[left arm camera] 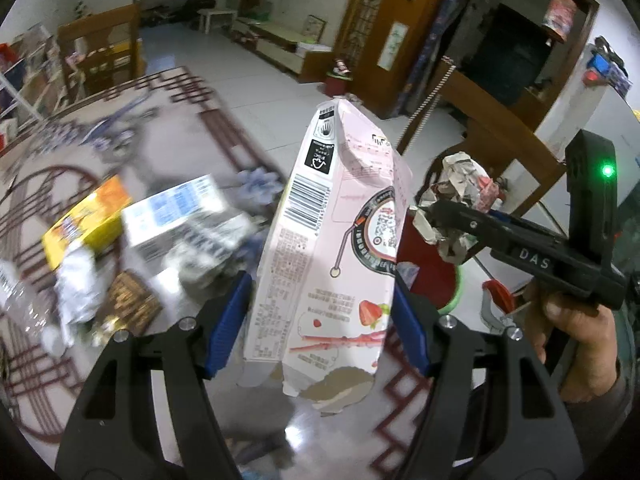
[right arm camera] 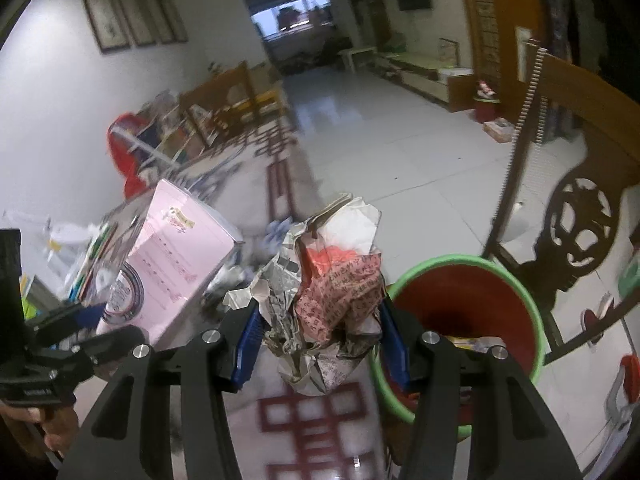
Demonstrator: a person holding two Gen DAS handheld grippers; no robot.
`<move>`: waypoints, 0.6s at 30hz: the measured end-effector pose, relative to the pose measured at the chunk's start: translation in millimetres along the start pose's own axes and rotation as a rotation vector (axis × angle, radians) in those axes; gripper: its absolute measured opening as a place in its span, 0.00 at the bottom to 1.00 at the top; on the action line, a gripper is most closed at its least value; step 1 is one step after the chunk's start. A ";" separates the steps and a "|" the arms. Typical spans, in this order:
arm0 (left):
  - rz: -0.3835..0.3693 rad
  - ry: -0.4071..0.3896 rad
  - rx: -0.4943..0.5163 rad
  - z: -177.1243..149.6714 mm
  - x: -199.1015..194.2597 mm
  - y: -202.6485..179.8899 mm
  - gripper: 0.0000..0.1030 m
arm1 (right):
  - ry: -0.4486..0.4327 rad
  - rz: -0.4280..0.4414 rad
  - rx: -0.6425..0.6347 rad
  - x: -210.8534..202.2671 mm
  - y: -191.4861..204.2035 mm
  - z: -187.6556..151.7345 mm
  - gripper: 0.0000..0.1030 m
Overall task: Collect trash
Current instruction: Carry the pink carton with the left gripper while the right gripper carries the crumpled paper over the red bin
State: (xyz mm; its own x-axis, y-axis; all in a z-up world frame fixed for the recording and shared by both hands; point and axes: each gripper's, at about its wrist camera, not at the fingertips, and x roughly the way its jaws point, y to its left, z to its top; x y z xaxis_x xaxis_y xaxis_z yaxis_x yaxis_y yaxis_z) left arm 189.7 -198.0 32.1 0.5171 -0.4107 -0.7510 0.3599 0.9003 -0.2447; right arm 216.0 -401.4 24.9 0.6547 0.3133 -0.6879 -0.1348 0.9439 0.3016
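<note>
Both tongs are loaded: left gripper has its blue pads pressed against the sides of a pink carton, held upright above the table, and right gripper is clamped on a wad of crumpled newspaper, held just beside the rim of the red bin with the green lip. Neither load is in the bin yet. Inside the bin, some flat packaging shows at the bottom, so part of the collection appears done. Remaining on the table, toward its left side in the left wrist view: a yellow box, a white and blue box, a brown packet, a clear plastic bottle at the left edge, and loose wrappers (motion blur prevents a finer count). Judgement: the task is mid-course, with two drops pending and several pieces left. Legible writing: "DAS" on the body of the right tool as seen from the left wrist; the carton carries a barcode, a strawberry picture and a QR code, its fine print too small to read. Printed characters on the newspaper cannot be made out.
</note>
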 end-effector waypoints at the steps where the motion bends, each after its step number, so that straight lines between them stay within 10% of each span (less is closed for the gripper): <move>1: -0.007 0.000 0.003 3.0 2.7 -4.6 0.64 | -0.007 -0.005 0.013 -3.2 -5.5 1.4 0.48; 18: -0.128 0.030 0.023 36.7 72.2 -72.0 0.64 | -0.025 -0.198 0.067 -37.4 -102.8 8.3 0.48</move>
State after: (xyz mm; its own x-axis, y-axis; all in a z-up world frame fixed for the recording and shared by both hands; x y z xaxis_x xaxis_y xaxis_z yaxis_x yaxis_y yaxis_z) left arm 229.7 -297.7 18.0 0.4422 -0.5176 -0.7324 0.4398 0.8369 -0.3259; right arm 211.5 -511.0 25.1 0.6821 0.1190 -0.7215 0.0471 0.9775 0.2057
